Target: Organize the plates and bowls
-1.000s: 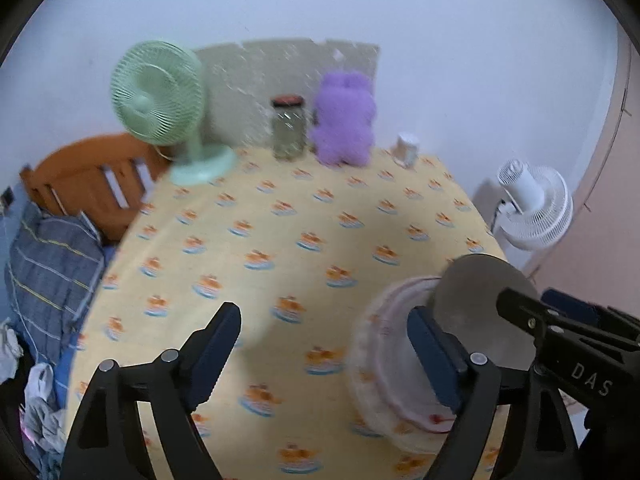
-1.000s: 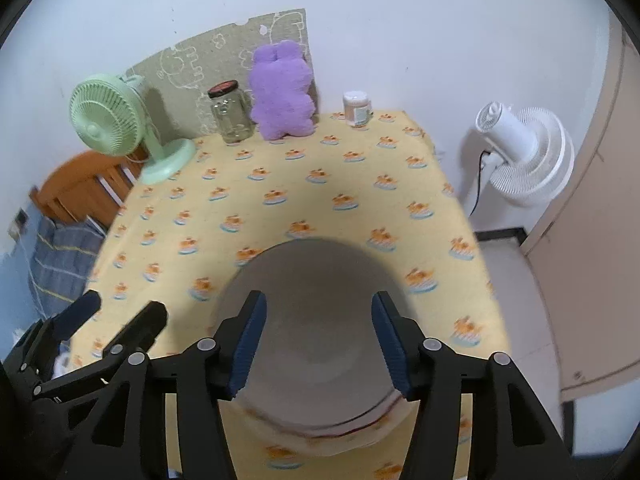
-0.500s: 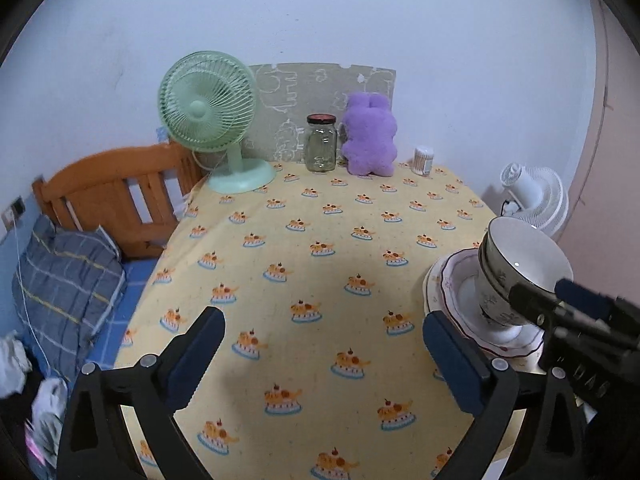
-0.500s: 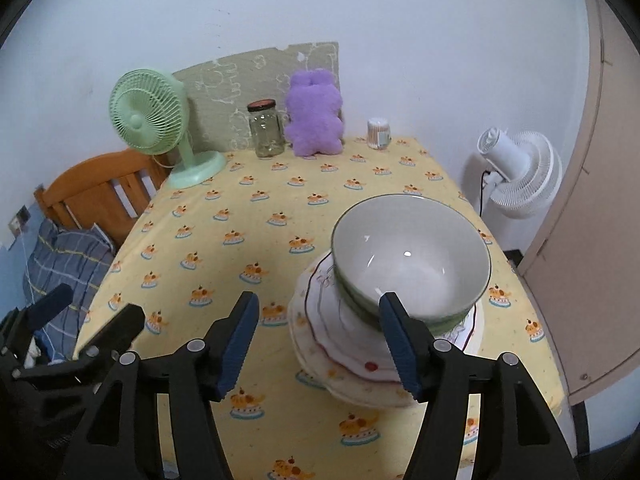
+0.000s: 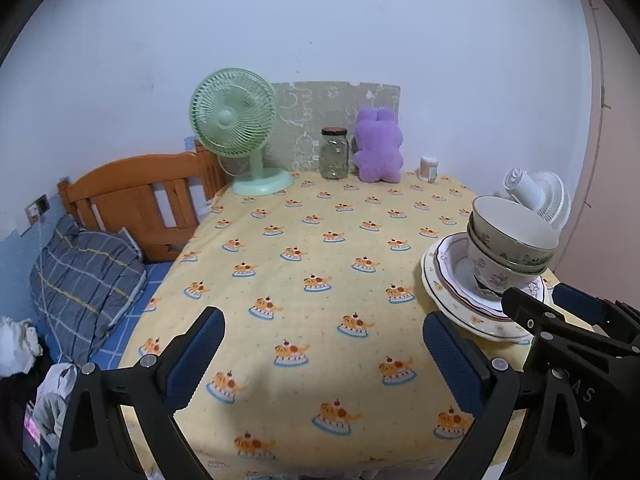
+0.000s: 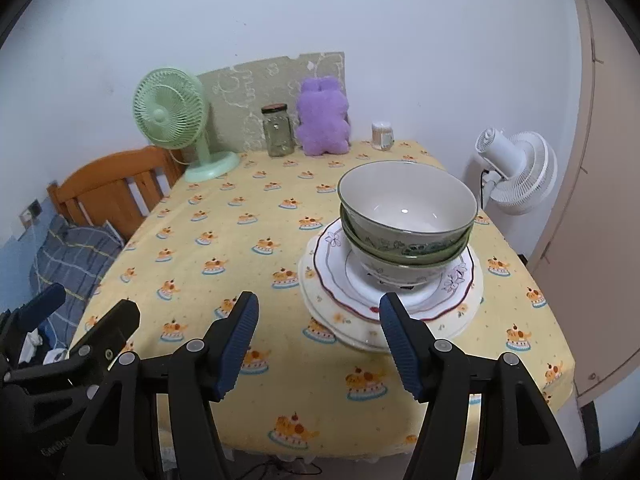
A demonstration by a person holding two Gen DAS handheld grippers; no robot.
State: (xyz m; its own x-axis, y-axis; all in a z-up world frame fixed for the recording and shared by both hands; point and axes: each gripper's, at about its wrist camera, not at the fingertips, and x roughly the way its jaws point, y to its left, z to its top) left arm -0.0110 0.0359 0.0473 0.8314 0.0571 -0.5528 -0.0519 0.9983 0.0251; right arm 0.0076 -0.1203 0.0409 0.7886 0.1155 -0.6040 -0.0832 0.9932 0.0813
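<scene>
Green-rimmed bowls (image 6: 406, 216) sit nested on stacked plates (image 6: 460, 312); left gripper (image 5: 324, 344) and right gripper (image 6: 320, 332) jaws apart, empty

A table covered in a yellow cloth printed with small orange cat-on-cake motifs (image 6: 224, 240) carries everything here. Along its far edge, by the wall, stand a mint-green plastic desk fan on a round base (image 6: 170, 114), a clear glass jar with a dark lid (image 6: 277, 130), a fluffy purple plush toy (image 6: 323, 118) just beside the jar, and a small white container (image 6: 381, 134) near the far right corner. Toward the near right side lies a cream ceramic plate with small yellow flowers (image 6: 348, 330), the lowest piece of a stack of plates and bowls.
</scene>
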